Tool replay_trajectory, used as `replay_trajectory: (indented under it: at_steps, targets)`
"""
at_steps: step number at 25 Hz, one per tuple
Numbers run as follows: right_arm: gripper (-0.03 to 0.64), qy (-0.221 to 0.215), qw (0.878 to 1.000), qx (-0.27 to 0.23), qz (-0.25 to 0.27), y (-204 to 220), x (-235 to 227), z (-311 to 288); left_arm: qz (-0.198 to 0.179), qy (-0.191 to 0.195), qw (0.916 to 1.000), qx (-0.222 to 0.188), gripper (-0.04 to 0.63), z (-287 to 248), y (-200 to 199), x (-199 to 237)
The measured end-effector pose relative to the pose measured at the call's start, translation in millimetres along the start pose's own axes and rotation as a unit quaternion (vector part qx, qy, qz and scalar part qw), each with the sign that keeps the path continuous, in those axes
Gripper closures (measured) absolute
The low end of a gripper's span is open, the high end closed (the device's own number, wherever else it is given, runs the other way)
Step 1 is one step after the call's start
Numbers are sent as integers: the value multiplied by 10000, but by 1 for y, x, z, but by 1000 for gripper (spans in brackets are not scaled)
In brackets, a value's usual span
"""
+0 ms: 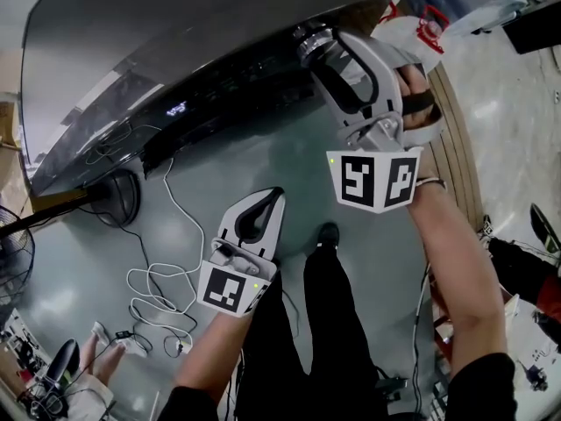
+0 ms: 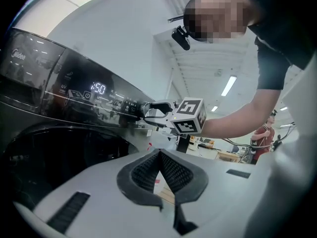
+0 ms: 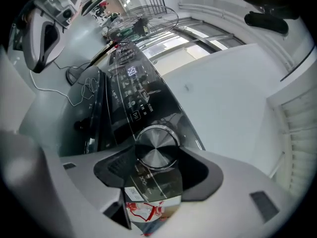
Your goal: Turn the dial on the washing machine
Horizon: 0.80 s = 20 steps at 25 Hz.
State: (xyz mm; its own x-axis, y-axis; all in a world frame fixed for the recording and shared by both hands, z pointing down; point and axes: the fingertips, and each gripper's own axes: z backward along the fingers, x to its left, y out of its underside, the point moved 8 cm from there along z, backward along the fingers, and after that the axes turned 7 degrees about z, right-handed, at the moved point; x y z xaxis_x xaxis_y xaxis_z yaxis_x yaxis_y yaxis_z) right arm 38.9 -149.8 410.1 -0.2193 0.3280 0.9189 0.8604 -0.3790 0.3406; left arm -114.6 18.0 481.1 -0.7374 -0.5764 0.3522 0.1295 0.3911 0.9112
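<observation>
The jaws of the right gripper (image 3: 156, 152) clasp the dial, one pad against each side; those of the left gripper (image 2: 159, 154) are pressed together on nothing, held low and well apart from the machine. The washing machine (image 1: 175, 33) fills the far left, its dark control panel (image 3: 130, 90) lit. The round metal dial (image 3: 156, 145) sits at the panel's right end, squarely between the right jaws' tips. No view shows how far it is turned, so this fits a twist either about to be made or just made.

A thin white cable (image 1: 140, 275) lies in loose coils on the grey floor (image 1: 289, 160), below a round black stand base (image 1: 120, 197). A black wire fan cage (image 1: 12, 254) shows at the left edge.
</observation>
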Motion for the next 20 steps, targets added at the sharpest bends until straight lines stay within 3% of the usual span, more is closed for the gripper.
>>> replay_trajectory:
  at_steps: [6,12,20]
  targets:
    - [327,-43,9996,51,-268,1,-1,-2,37,-45,9999,-160,581,-1,-4,-1]
    - [327,-94,9980,91,-617,-1,1,-4,48,-54,10000,-13,581,5,3,2]
    - [327,-149,9943,116,-1049,-1,1,-6,158,-204,9983,-513,581,3,-11,7]
